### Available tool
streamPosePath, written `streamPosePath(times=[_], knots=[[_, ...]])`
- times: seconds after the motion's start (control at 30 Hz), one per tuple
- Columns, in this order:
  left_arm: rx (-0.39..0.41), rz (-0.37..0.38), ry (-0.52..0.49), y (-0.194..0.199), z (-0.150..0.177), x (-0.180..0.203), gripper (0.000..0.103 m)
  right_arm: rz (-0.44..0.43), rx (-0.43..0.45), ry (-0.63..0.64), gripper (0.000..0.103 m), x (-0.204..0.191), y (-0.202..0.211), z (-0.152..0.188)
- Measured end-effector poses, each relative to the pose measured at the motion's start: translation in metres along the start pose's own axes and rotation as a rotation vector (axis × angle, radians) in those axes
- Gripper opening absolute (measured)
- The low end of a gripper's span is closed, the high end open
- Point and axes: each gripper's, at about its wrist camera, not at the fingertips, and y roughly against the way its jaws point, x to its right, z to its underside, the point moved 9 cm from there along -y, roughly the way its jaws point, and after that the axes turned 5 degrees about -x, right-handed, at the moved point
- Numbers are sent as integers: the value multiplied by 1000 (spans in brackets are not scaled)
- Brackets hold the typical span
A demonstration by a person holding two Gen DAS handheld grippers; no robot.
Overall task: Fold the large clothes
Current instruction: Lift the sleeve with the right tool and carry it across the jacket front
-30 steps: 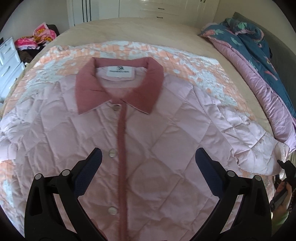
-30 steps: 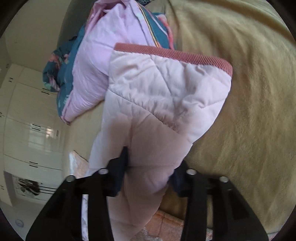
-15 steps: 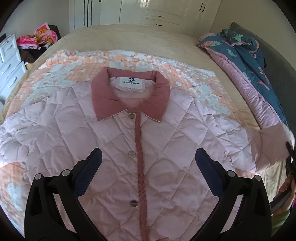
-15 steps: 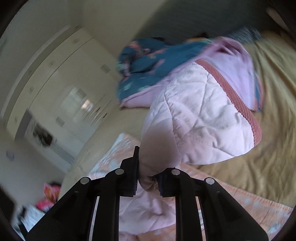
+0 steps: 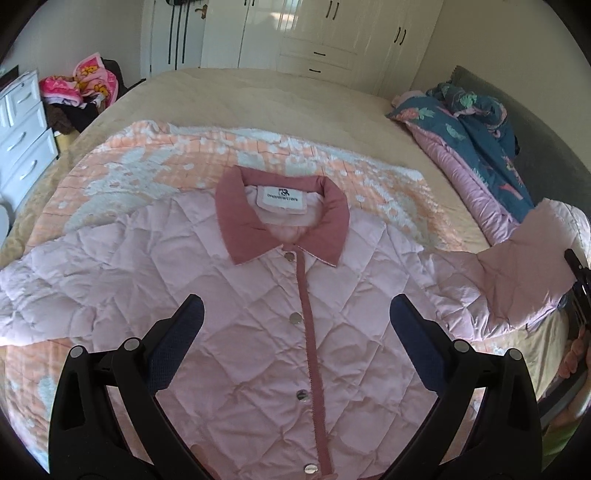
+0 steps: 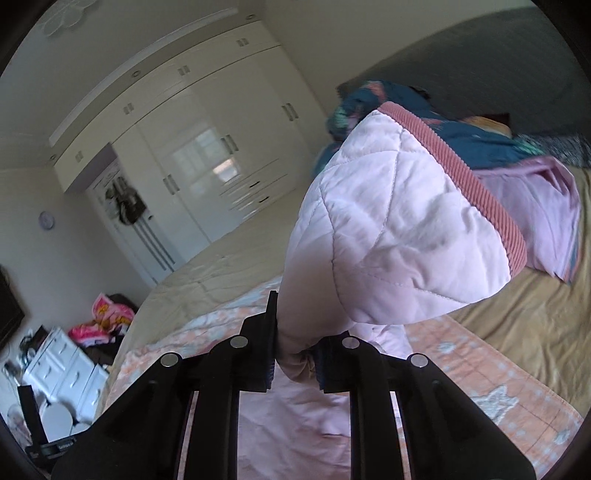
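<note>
A pale pink quilted jacket [image 5: 258, 314] with a dusty-red collar and snap placket lies front up on an orange-and-white blanket [image 5: 147, 162] on the bed. My left gripper [image 5: 295, 317] is open and empty above the jacket's chest. My right gripper [image 6: 295, 354] is shut on the jacket's right sleeve [image 6: 399, 229] and holds it lifted off the bed, its red ribbed cuff [image 6: 472, 184] uppermost. The raised sleeve also shows in the left wrist view [image 5: 532, 254] at the right edge.
A rolled blue floral and pink quilt [image 5: 476, 136] lies along the bed's right side. A white drawer unit [image 5: 22, 140] and a pile of pink clothes [image 5: 85, 81] stand left. White wardrobes [image 5: 325, 33] line the far wall.
My right gripper has lifted the sleeve up off the bed and swung to face across the room. My left gripper has drawn back and up, so more of the jacket shows.
</note>
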Motion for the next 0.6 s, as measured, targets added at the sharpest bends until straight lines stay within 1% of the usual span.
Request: streamPosePath(times=[0.17, 0.3, 0.4, 0.43, 0.5, 0.6], knots=[[19, 21, 24, 16, -5, -15, 95, -23, -10, 67, 15, -43, 5, -4], [19, 40, 46, 21, -5, -29, 95, -31, -36, 116, 15, -73, 3, 1], [22, 32, 58, 24, -2, -43, 95, -42, -46, 143, 15, -101, 4, 7], [21, 38, 68, 25, -1, -48, 95, -45, -47, 150, 15, -108, 7, 16], [22, 51, 86, 28, 0, -57, 95, -55, -47, 170, 15, -124, 8, 21], [36, 48, 95, 33, 0, -70, 95, -70, -49, 200, 15, -148, 8, 28]])
